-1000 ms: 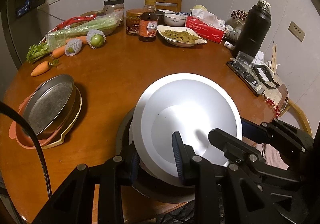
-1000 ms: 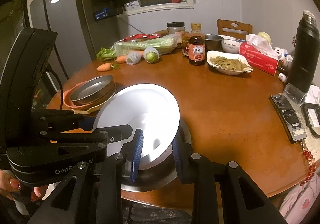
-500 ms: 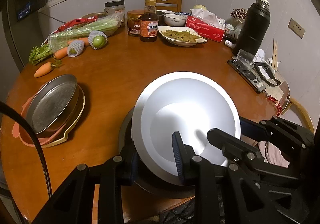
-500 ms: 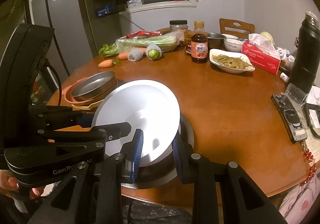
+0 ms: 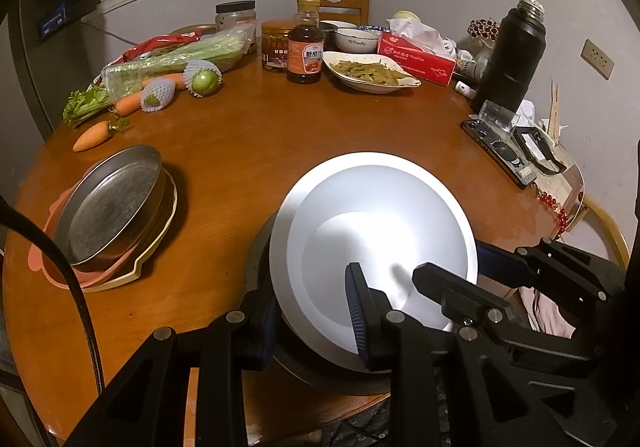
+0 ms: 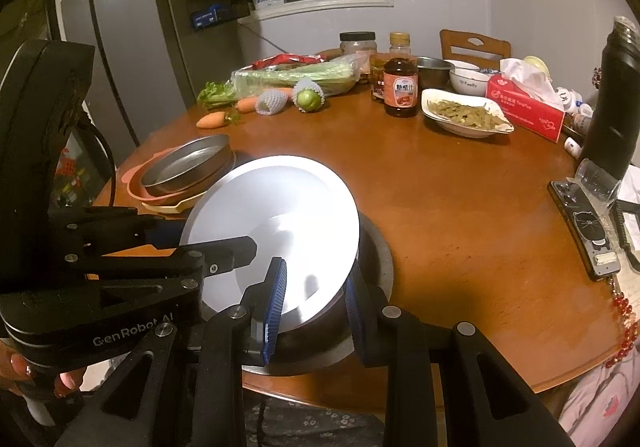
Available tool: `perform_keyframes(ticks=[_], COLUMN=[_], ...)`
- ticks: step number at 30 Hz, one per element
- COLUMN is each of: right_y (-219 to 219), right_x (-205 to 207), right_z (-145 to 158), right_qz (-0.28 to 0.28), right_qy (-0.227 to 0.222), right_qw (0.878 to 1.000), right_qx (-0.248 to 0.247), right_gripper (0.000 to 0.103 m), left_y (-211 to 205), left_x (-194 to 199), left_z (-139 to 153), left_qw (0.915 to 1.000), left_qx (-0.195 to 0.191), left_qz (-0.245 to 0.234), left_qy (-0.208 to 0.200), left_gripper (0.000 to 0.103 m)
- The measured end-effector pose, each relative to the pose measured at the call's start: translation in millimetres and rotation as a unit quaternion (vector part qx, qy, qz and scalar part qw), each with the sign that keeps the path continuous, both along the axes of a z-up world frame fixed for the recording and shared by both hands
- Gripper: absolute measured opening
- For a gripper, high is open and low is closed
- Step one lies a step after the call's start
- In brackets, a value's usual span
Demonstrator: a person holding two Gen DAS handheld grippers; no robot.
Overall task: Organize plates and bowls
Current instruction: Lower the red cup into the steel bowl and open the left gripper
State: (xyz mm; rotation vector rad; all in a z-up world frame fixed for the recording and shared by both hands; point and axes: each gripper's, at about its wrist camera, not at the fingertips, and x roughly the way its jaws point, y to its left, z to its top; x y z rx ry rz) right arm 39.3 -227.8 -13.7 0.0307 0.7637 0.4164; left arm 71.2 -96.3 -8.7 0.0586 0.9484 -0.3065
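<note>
White plate (image 5: 376,231) sat tilted at the near edge of the round table (image 5: 256,143), resting in a dark metal pan (image 6: 376,259). Our left gripper (image 5: 316,311) and right gripper (image 6: 314,293) both clamped its near rim, one pad above, one beneath. We judged it stiff, smooth, likely slippery and breakable; the rim was the only purchase. A stack of dishes (image 5: 108,207) waited to the left.

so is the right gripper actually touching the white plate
Touching. In the right wrist view, the right gripper has its fingers clamped on the near rim of the white plate, one above and one beneath.
</note>
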Motion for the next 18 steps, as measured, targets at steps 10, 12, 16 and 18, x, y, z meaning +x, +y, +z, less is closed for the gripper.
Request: perform_keyframes(ticks=[10,12,16,18], right_y=[0.2,0.0,-0.8,-1.2], right_x=[1.7,1.2,0.6,0.2], right_z=[-2.4,-2.4,-2.1,-1.2], right_qz=[-0.004,-0.005,-0.006,-0.008], right_qy=[0.003,0.003,0.003,0.003], right_qw=[1.0,1.0,1.0,1.0], right_qx=[-0.002,-0.002,-0.002,-0.002], right_gripper=[0.031,0.032,0.033,0.034], left_y=[5.9,6.4,6.1,6.5], left_x=[0.4,1.6,1.0,0.8], left_z=[0.2,-2.1,-4.1,-3.8], left_qw=[0.9999,0.9999,0.9999,0.9999], left_qx=[-0.01,-0.01,-0.008,-0.008], left_qz=[0.004,0.005,0.006,0.008], left_qy=[0.004,0.008,0.011,0.009], left_gripper=[0.034,0.034,0.034,0.034])
